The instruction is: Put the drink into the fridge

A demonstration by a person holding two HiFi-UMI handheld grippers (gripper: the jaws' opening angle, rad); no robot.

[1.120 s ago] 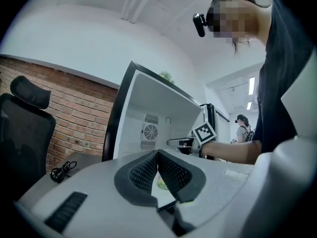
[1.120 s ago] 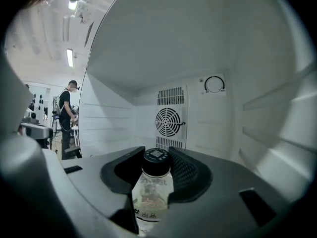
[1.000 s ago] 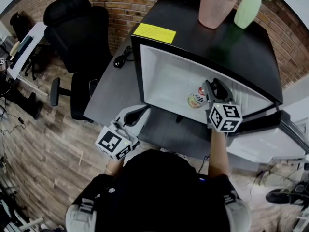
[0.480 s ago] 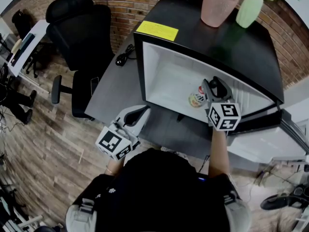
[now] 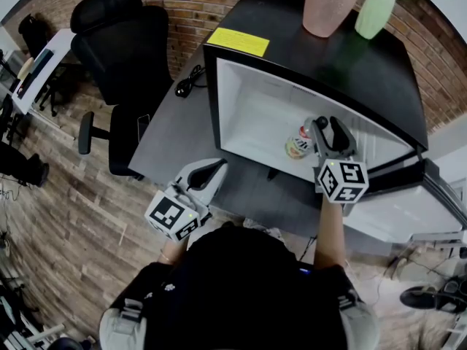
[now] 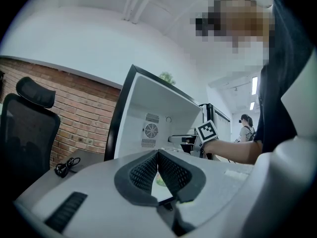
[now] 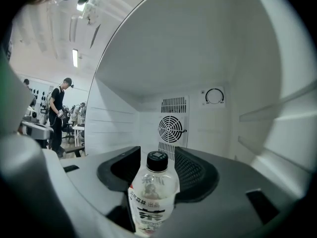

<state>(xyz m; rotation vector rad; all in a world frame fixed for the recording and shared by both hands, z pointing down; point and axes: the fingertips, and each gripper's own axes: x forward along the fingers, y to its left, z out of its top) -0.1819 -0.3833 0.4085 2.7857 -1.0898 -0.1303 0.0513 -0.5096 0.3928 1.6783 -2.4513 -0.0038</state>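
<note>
A small open fridge [image 5: 248, 119] with white inner walls [image 7: 218, 48] stands on the dark table. The drink, a clear bottle [image 5: 298, 143] with a black cap and a printed label, stands upright on the fridge floor [image 7: 153, 192]. My right gripper [image 5: 325, 124] reaches into the fridge. Its jaws have just been opening and stand wide, with the bottle between them [image 7: 157, 151], the pads off it. My left gripper [image 5: 216, 166] hovers shut and empty over the table's front edge, outside the fridge [image 6: 157, 153].
On the fridge top stand a pink cup [image 5: 328, 4] and a green vase [image 5: 376, 9], beside a yellow label [image 5: 235, 42]. The fridge door [image 5: 408, 217] hangs open at the right. A black office chair [image 5: 117, 49] and a cable [image 5: 188, 84] lie to the left.
The right gripper's jaws have spread apart and let go of the bottle, which stays standing in the fridge. The left gripper has not moved.
</note>
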